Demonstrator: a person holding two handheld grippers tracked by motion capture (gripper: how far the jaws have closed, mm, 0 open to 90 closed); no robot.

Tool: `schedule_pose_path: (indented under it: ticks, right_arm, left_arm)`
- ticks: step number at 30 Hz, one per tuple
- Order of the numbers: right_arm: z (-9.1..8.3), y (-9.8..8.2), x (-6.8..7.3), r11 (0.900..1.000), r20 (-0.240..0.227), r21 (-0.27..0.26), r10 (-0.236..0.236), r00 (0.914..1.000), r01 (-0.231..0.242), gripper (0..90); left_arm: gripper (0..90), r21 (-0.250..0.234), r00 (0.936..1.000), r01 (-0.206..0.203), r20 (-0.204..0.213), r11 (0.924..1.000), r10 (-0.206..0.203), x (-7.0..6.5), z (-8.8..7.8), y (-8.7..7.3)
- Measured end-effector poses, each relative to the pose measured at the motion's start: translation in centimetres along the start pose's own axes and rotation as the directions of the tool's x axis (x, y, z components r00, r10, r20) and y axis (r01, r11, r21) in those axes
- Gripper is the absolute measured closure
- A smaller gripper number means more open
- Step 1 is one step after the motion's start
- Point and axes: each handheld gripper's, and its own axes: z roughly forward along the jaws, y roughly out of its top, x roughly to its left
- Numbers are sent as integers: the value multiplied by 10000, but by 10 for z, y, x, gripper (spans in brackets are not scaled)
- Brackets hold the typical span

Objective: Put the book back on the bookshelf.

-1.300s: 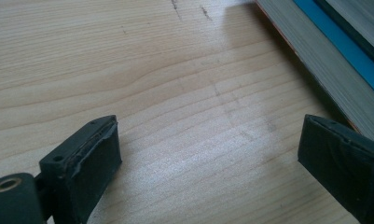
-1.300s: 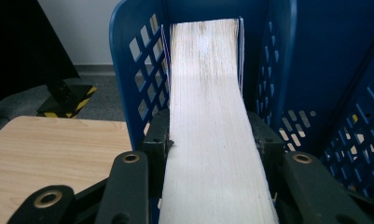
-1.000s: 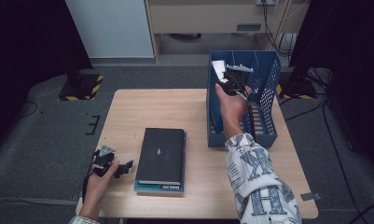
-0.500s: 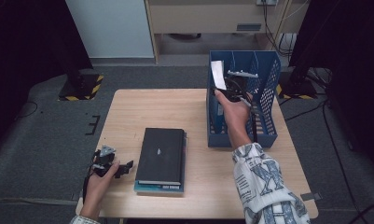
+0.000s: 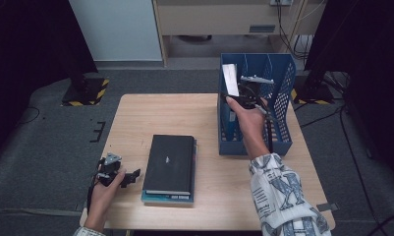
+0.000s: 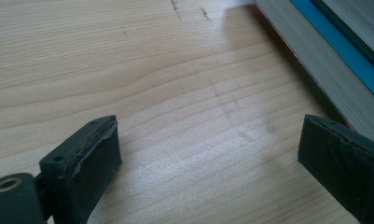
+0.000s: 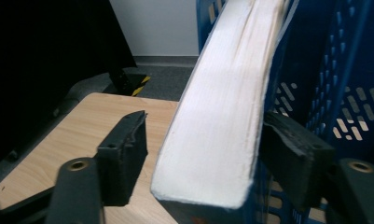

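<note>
Pale wooden table (image 5: 135, 118), a book stack (image 5: 170, 167) and blue file rack (image 5: 283, 142) on it.

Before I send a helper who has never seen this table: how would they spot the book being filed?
Find the blue slotted file rack at the table's right. In its left slot a book stands upright, white page edges showing, between the opening right gripper's jaws. The other books lie flat in a stack.

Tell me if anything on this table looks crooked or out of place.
One thing: the book in the blue rack leans at a slant rather than standing upright. The right gripper has just been opening, with the book between its jaws. The stacked books on the table lie flat.
</note>
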Motion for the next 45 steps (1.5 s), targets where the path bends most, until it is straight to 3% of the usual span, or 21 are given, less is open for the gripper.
schedule_pose_path:
  ticks: [6, 12, 18, 27, 35, 40, 45]
  right_arm:
    - [-1, -3, 2, 9990, 155, 33, -448, 9989, 448, 225]
    - [-8, -12, 2, 9965, -34, -33, -834, 9965, 834, 119]
    - [-21, -24, -2, 9949, -133, -142, -999, 9949, 997, 100]
    - [-41, -67, -3, 9923, -687, 111, -1222, 9901, 1233, 149]
    - [-55, -107, 12, 9875, -1400, 217, -1516, 9785, 1561, 203]
    - [-54, -127, 17, 9857, -1755, 239, -1603, 9713, 1670, 209]
    - [-45, -152, 29, 9738, -2037, 661, -2002, 9584, 2175, 234]
  left_arm:
    - [50, -72, 10000, 56, 40, 10000, -56, 0, 0, 0]
    - [46, -38, 9998, 40, 191, 10000, -40, -1, -1, 2]
    - [46, -60, 9996, -50, 279, 10000, 52, -2, -1, 4]
    - [61, -264, 9994, 181, 314, 9995, -173, 1, -8, 4]
    - [104, -720, 9987, 204, 482, 9972, -169, -2, -15, 4]
    - [116, -879, 9974, 137, 722, 9960, -73, -5, -20, 4]
    - [117, -1344, 9968, 104, 796, 9909, 4, -11, -29, 12]
